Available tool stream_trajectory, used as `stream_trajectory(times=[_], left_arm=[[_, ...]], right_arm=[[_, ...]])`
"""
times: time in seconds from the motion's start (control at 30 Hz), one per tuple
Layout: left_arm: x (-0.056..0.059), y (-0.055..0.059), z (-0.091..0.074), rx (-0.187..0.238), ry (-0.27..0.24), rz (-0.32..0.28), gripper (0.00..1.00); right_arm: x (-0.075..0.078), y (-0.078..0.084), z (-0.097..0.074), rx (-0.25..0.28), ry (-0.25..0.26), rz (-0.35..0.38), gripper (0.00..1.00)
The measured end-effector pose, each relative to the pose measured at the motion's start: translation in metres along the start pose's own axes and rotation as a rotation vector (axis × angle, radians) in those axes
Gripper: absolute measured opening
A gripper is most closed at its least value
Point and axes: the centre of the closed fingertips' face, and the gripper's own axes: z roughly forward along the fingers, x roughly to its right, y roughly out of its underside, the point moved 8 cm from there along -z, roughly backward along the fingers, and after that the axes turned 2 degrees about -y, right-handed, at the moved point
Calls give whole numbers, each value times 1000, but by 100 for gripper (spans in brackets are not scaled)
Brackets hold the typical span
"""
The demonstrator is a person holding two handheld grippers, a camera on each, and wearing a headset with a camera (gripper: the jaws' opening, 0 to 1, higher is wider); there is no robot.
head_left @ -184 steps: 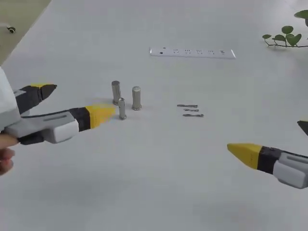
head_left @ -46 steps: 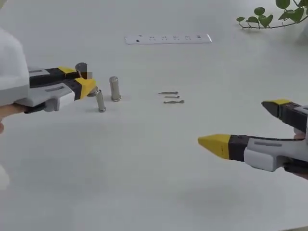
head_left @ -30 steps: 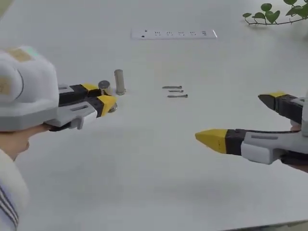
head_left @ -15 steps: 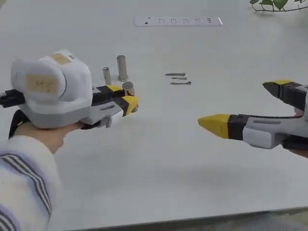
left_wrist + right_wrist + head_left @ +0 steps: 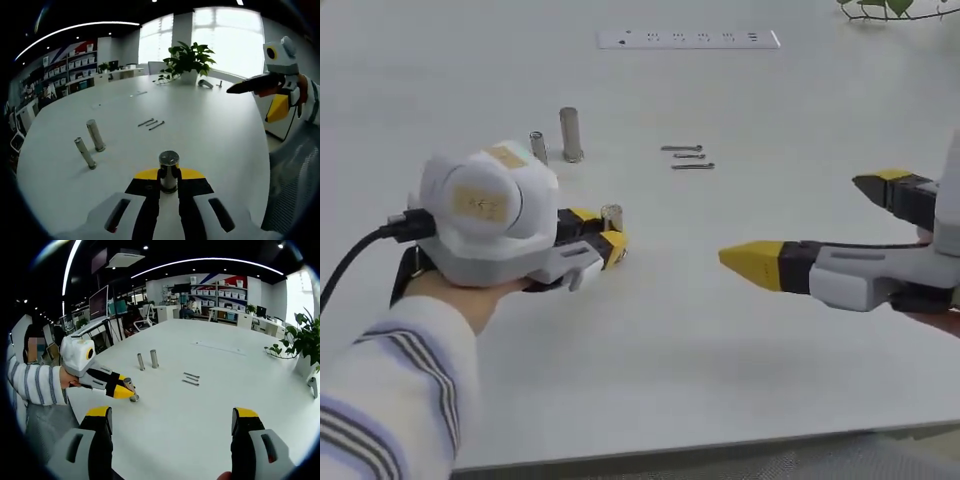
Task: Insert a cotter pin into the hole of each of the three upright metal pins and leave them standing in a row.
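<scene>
Evidently nothing is inserted yet: three cotter pins (image 5: 688,157) lie loose. Nearer the person than them, the left gripper (image 5: 610,238) clamps one metal pin (image 5: 169,170) upright; two other pins (image 5: 569,133) stand to their left. To their right, the right gripper (image 5: 792,220) gapes empty.

No text, brand or number is legible. The tan sticker (image 5: 480,205) on the left gripper (image 5: 611,238) housing, at 9 o'clock in the head view, carries print too blurred to read. Markings on the power strip (image 5: 688,39) at 12 o'clock are too small.
</scene>
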Motion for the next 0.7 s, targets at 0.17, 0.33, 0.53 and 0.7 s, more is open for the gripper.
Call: stream_trajectory(times=[0.17, 0.33, 0.53, 0.7], left_arm=[[2, 2, 2, 3, 1, 3, 9], [2, 3, 3, 8, 4, -6, 9], [3, 6, 4, 4, -1, 7, 9], [4, 6, 3, 8, 2, -8, 9]], right_arm=[[0, 0, 0, -5, 0, -3, 99], [-1, 1, 0, -9, -2, -5, 99], [-2, 1, 1, -9, 0, -2, 99], [-1, 3, 1, -12, 3, 4, 99]])
